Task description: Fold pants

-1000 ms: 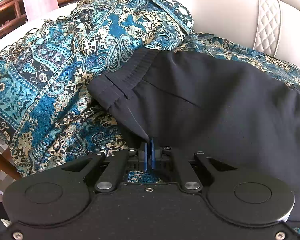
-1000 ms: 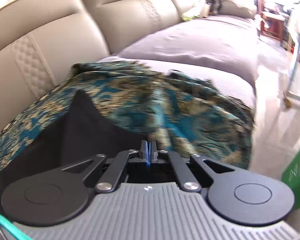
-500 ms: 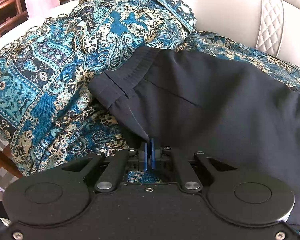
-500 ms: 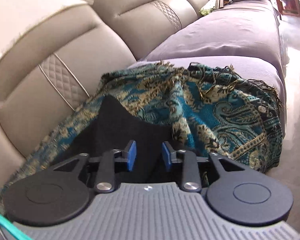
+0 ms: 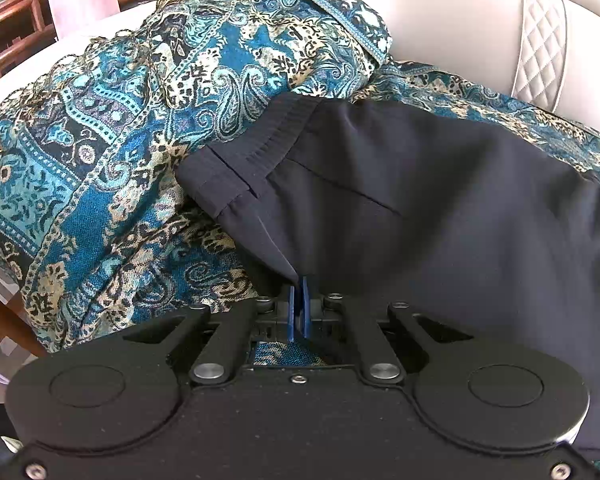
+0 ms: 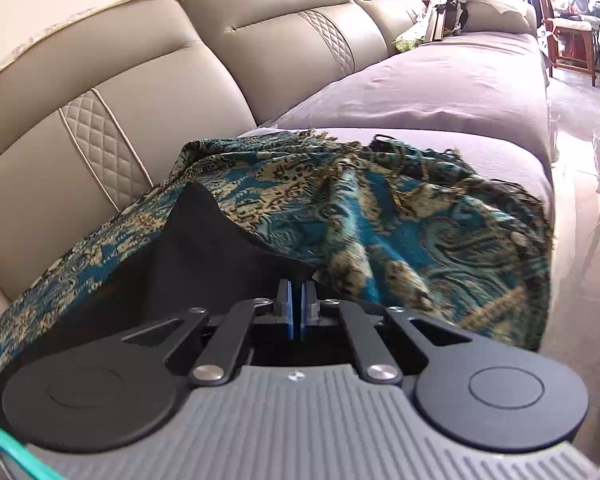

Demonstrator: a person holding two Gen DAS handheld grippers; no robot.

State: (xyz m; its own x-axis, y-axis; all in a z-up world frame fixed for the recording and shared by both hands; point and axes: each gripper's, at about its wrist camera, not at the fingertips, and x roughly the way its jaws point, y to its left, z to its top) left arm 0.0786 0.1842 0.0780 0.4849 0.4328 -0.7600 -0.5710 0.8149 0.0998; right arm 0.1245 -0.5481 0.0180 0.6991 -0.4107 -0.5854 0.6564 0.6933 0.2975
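**A:** Start closest in. What is each tool doing?

**B:** The left gripper (image 5: pixel 299 280) has its blue pads pressed together, and a fold of the black pants (image 5: pixel 440 220) runs straight into the slit between them, so it is clamped on the cloth at the near edge. The right gripper (image 6: pixel 296 285) has its pads drawn together with only a thin slit between them. The dark fabric of the pants (image 6: pixel 204 256) reaches right up to its tips, but whether any cloth is actually pinched there I cannot tell.

**A:** And just ahead of the tips?

**B:** Ahead of the left tool and to its right, the pants lie spread out, filling most of that side. The waistband (image 5: pixel 260 152) sits ahead and slightly left of the pads, ribbed at the top, with a flat hemmed flap turned toward the left. Ahead of the right tool and to its left, the pants rise to a dark peak.

**A:** What are they lying on?

**B:** A blue and tan paisley throw (image 5: pixel 100 152). It bunches up ahead and to the left of the left tool, and under that tool's linkage a patch shows through. From the right tool the throw (image 6: pixel 400 224) drapes ahead and to the right, its fringe hanging over the seat's front edge.

**A:** Farther still?

**B:** The beige sofa back (image 6: pixel 148 80) with a quilted diamond panel, then a long grey seat cushion (image 6: pixel 440 80) stretching away from the right tool. Wooden chairs (image 6: pixel 568 36) stand at the far end.
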